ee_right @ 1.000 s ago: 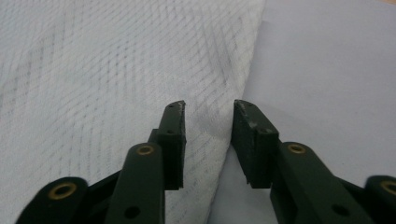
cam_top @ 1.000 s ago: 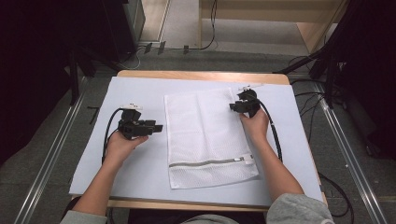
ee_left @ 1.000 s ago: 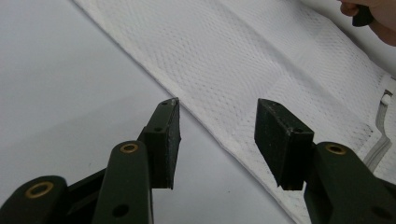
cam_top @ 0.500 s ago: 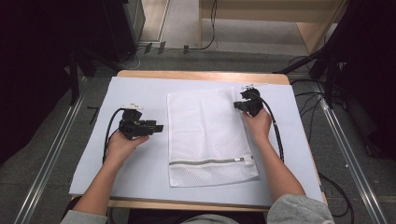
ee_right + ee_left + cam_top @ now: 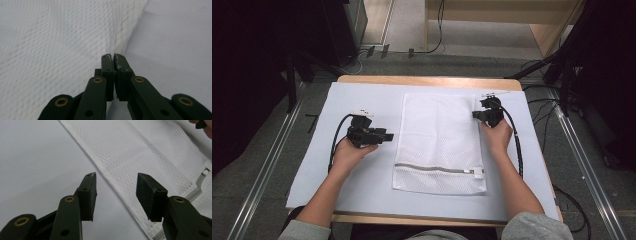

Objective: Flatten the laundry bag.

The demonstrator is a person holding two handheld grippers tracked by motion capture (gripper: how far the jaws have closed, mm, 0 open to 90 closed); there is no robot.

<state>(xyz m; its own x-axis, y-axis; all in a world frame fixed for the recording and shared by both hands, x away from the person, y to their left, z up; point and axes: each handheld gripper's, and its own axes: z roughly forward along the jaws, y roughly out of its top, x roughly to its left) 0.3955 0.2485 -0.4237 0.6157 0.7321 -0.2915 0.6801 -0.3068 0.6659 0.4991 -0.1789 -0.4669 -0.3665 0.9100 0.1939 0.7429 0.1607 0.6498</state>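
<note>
The right gripper (image 5: 476, 114) pinched the flat mesh laundry bag's (image 5: 439, 145) edge; the left gripper (image 5: 388, 136) waited open, folding not yet begun.

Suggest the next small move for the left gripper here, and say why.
Probably ease the left gripper toward the near edge of the mesh laundry bag and close on it. Its jaws stand open just beside that edge with nothing between them, while the right gripper is shut at the bag's opposite edge, apparently pinching the fabric. A matching grip would let both hands handle the bag.
</note>
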